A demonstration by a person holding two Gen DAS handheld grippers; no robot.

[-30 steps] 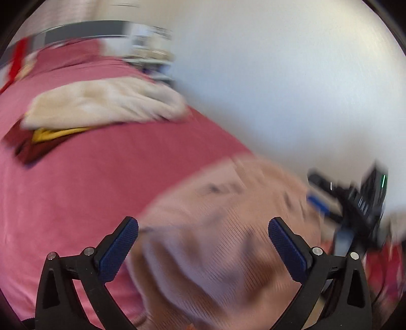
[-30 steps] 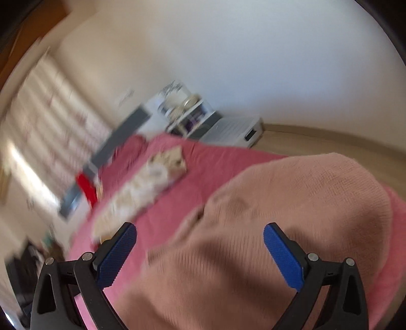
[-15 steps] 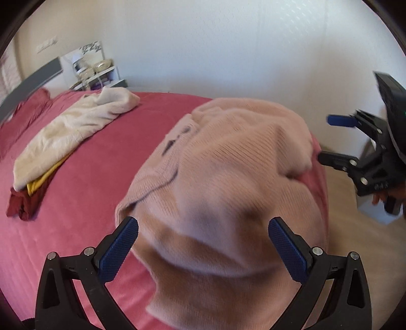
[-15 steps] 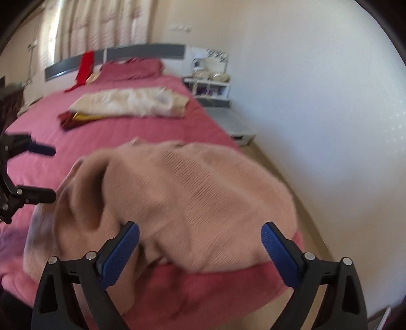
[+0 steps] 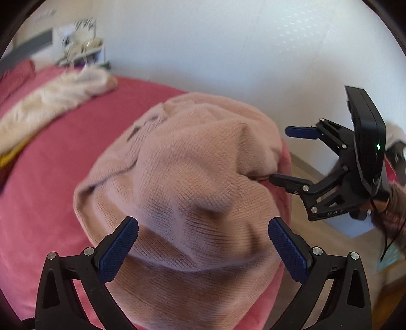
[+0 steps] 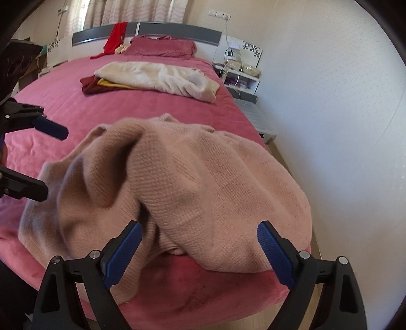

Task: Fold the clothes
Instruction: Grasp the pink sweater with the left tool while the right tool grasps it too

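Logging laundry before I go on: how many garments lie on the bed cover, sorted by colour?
Pale pink: 1, knit sweater
Cream: 1, fluffy garment
Yellow: 1, under the cream one
Dark red: 1, under those
Total: 4

You are standing at the foot of a bed [image 6: 142, 106] covered in a pink spread, with a matching pillow [image 6: 162, 47] lying against the grey headboard [image 6: 177, 29] at its far end. Behind the headboard hang pale patterned curtains [image 6: 121, 11] with daylight coming through them, and a white textured wall [image 6: 342, 101] runs along your right, carrying a socket plate [image 6: 219, 14] high up near the corner. Beside the head of the bed stands a white nightstand [image 6: 239, 76] with small items and cables on it, and a strip of light wooden floor [image 5: 304, 167] shows between the bed and the wall.
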